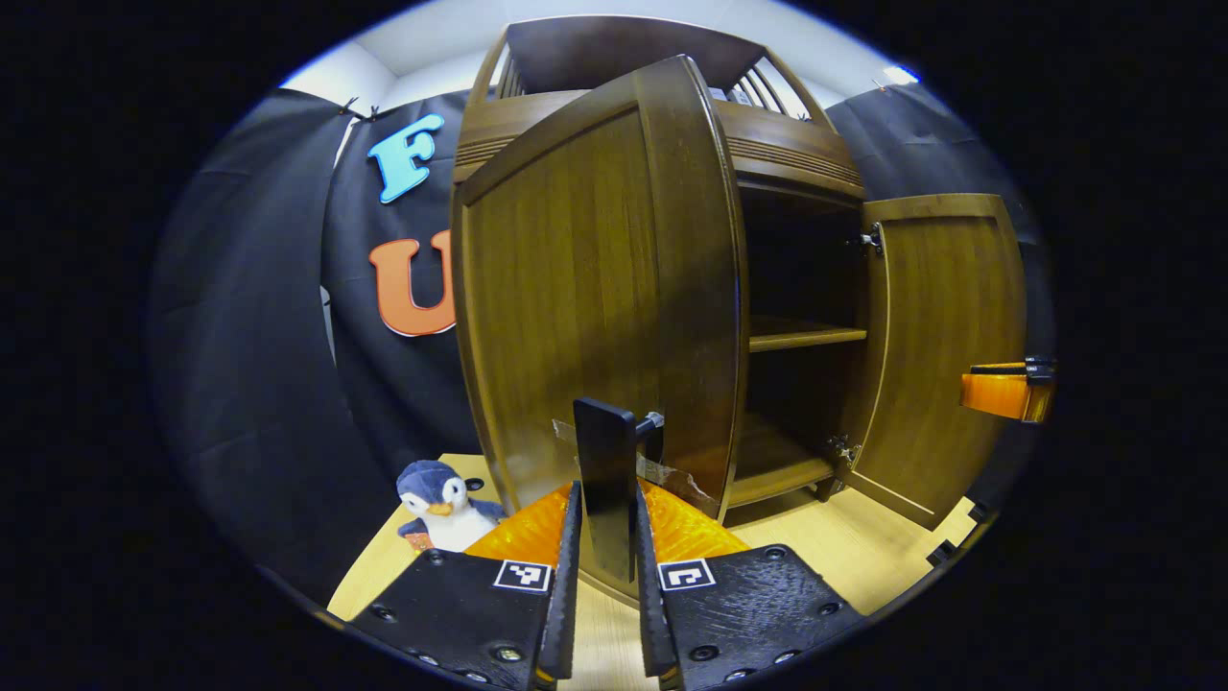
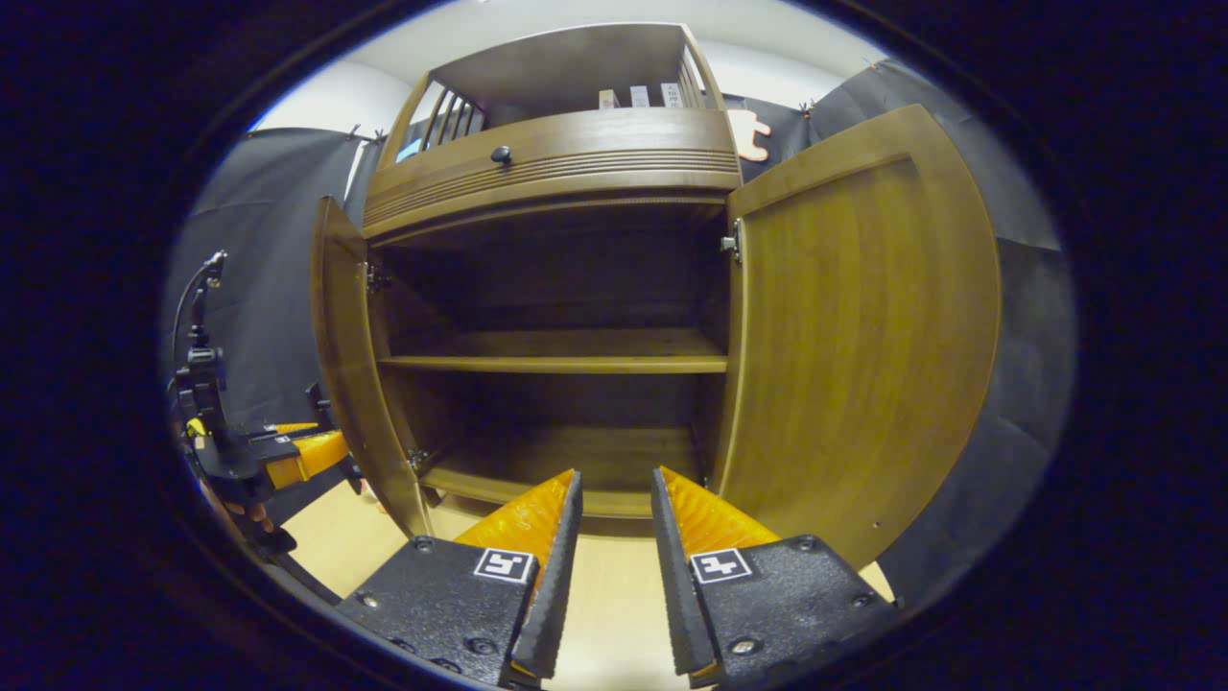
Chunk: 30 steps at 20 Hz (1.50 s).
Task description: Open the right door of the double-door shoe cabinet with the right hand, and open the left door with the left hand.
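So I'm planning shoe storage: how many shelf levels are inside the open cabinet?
2: a middle shelf across the cabinet's width, and the bottom board beneath it. The space above the middle shelf is dark, so another level up there may be hidden.

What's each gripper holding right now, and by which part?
The left gripper is closed on the black handle of the left door, gripping the handle's flat plate near its lower end. The right gripper holds nothing; it is open in front of the cabinet.
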{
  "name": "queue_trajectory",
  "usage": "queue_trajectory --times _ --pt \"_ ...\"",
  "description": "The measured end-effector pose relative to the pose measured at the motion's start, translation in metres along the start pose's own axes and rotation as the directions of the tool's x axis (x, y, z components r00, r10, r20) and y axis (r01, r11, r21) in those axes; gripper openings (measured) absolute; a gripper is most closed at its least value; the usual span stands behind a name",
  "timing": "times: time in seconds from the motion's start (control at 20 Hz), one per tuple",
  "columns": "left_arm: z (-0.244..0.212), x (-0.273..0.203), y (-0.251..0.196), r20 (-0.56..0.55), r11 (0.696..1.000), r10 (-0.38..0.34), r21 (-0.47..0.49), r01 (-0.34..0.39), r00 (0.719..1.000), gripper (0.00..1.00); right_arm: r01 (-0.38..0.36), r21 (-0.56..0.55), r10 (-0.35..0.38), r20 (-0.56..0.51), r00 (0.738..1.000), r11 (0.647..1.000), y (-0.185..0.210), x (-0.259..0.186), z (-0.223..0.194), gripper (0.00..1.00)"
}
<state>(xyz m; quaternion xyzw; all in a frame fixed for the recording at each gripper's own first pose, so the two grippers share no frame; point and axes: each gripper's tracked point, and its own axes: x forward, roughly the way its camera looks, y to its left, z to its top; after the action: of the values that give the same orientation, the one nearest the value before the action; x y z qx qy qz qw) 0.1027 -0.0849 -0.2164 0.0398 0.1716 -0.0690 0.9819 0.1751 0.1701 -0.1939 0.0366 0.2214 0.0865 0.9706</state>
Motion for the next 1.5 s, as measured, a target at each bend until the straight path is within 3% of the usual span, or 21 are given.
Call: queue_trajectory --times 0.15,0.55,0.6,0.75,0.8,1.05,1.1,1.15,1.5 --pt "-0.003 -0.012 0.017 -0.005 0.999 0.033 -0.014 -0.033 0.999 0.26 -0.014 -0.004 0.014 -0.005 1.000 1.000 0.009 0.007 0.002 0.48" --pt "-0.008 -0.034 0.056 -0.004 0.991 0.118 -0.061 -0.118 0.993 0.26 -0.074 -0.038 0.074 -0.012 0.997 0.997 0.044 0.010 0.001 0.46" --pt "-0.010 -0.036 0.060 -0.008 0.990 0.123 -0.065 -0.123 0.992 0.34 -0.073 -0.041 0.072 -0.015 0.997 0.997 0.045 0.010 -0.001 0.48" --pt "-0.015 -0.042 0.068 -0.015 0.987 0.134 -0.093 -0.135 0.991 0.34 -0.077 -0.035 0.076 -0.026 0.997 0.996 0.048 0.013 -0.003 0.46" --pt "-0.015 -0.045 0.071 -0.013 0.986 0.141 -0.090 -0.142 0.990 0.26 -0.076 -0.031 0.075 -0.026 0.997 0.997 0.048 0.012 -0.003 0.46" --pt "-0.016 -0.056 0.090 -0.011 0.981 0.183 -0.059 -0.183 0.983 0.20 -0.045 -0.033 0.045 -0.014 0.999 0.998 0.048 0.013 -0.002 0.48" --pt "-0.016 -0.059 0.094 -0.009 0.980 0.189 -0.057 -0.189 0.982 0.33 -0.036 -0.033 0.035 -0.004 0.999 0.999 0.047 0.010 -0.001 0.47" --pt "-0.016 -0.062 0.098 -0.010 0.979 0.195 -0.056 -0.195 0.981 0.19 -0.029 -0.034 0.029 0.003 1.000 0.999 0.048 0.008 0.001 0.47" --pt "-0.007 -0.090 0.125 0.014 0.957 0.286 -0.060 -0.285 0.958 0.19 0.056 -0.015 -0.056 0.029 0.998 0.998 0.035 0.004 0.007 0.53"
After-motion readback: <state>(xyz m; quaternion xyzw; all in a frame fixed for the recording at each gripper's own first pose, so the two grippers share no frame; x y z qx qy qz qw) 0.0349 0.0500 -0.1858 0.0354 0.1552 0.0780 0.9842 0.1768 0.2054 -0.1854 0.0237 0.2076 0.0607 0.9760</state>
